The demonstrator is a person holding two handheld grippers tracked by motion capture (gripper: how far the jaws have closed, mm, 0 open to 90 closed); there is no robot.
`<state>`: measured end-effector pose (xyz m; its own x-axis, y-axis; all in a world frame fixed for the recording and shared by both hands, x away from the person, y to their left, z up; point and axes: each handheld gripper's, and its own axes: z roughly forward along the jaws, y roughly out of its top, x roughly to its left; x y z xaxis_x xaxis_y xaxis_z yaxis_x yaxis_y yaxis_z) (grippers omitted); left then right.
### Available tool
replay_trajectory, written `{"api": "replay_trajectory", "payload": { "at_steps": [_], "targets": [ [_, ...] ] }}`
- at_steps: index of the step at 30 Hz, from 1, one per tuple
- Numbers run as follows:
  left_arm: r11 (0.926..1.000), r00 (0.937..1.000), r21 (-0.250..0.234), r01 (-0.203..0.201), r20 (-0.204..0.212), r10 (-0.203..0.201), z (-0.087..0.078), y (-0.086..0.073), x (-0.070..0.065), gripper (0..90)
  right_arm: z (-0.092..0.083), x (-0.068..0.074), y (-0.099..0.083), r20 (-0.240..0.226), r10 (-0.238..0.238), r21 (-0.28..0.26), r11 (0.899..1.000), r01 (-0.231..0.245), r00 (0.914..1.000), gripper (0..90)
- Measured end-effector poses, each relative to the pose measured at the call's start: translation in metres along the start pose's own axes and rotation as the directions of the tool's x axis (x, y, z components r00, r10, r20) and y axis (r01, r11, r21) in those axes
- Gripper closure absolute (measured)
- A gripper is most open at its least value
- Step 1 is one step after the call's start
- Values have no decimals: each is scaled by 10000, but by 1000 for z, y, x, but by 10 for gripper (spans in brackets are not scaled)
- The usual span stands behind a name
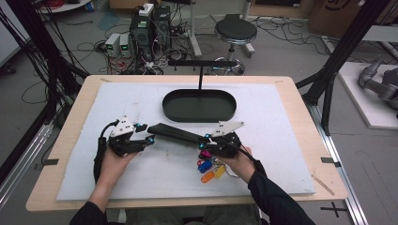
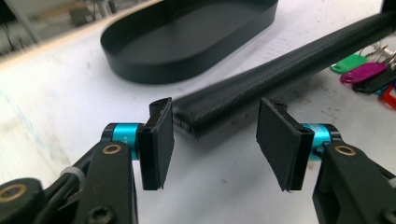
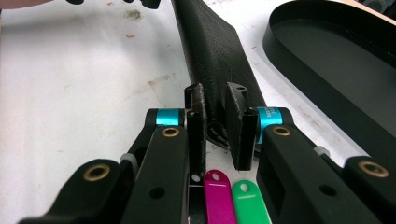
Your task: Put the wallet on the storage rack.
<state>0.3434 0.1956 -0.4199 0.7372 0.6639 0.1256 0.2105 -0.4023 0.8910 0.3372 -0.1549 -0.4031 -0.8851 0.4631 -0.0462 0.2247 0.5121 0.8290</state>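
A long black textured case (image 1: 176,133) lies across the white mat between my two grippers. My right gripper (image 1: 207,139) is shut on its right end; in the right gripper view both pads (image 3: 236,123) press the case (image 3: 212,60). My left gripper (image 1: 146,133) stands open at the case's left end, and in the left gripper view that end (image 2: 219,105) lies just beyond the gap between the jaws, untouched. A bunch of coloured key tags (image 1: 209,168) lies under my right hand, also seen as tags (image 2: 362,72) and as tags (image 3: 231,198).
A black oval tray (image 1: 199,104) sits on the white mat (image 1: 281,140) behind the case, with a black T-shaped stand (image 1: 201,65) at the table's far edge. A stool (image 1: 234,33) and cables lie on the floor beyond.
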Motion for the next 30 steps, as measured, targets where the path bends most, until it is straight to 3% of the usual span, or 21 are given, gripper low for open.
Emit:
{"api": "replay_trajectory", "payload": {
  "at_steps": [1,6,11,12,15,20,24,25,26,27,28,30],
  "targets": [
    [9992,9992,99,-393,-62,393,4,1,0,446,-1,-2,0,-55,131,-36,9999,-131,9999,801],
    [9976,9977,-133,-678,-96,677,10,1,2,413,-5,-10,-1,-233,572,-124,9983,-575,9981,801],
    [9962,9962,-146,-856,155,858,16,7,5,387,-8,-16,-1,-357,737,-180,9971,-743,9966,801],
    [9945,9939,-238,-1019,411,1028,21,9,4,418,-8,-18,-2,-383,789,-202,9966,-798,9961,800],
    [9910,9909,-258,-1316,233,1322,22,9,4,519,-11,-21,-2,-311,922,-202,9955,-928,9953,797],
    [9906,9906,-194,-1350,215,1355,21,9,4,653,-14,-28,-4,-235,1078,-303,9936,-1085,9939,786],
    [9912,9902,-190,-1312,463,1319,20,9,4,704,-15,-34,-6,-108,1122,-414,9928,-1126,9936,723],
    [9910,9900,-209,-1323,457,1332,21,9,4,707,-17,-38,-8,-100,1098,-617,9920,-1102,9939,605],
    [9913,9904,-228,-1298,449,1308,21,9,4,707,-17,-38,-8,-100,1098,-617,9920,-1102,9939,605],
    [9921,9911,-219,-1231,480,1241,21,9,4,707,-17,-41,-8,-37,887,-727,9934,-888,9960,540],
    [9921,9911,-219,-1231,480,1241,21,9,4,707,-17,-41,-8,-37,887,-727,9934,-888,9960,540],
    [9931,9919,-249,-1145,516,1157,21,9,5,708,-13,-42,-9,-94,386,-630,9973,-391,9992,458]
  ]
}}
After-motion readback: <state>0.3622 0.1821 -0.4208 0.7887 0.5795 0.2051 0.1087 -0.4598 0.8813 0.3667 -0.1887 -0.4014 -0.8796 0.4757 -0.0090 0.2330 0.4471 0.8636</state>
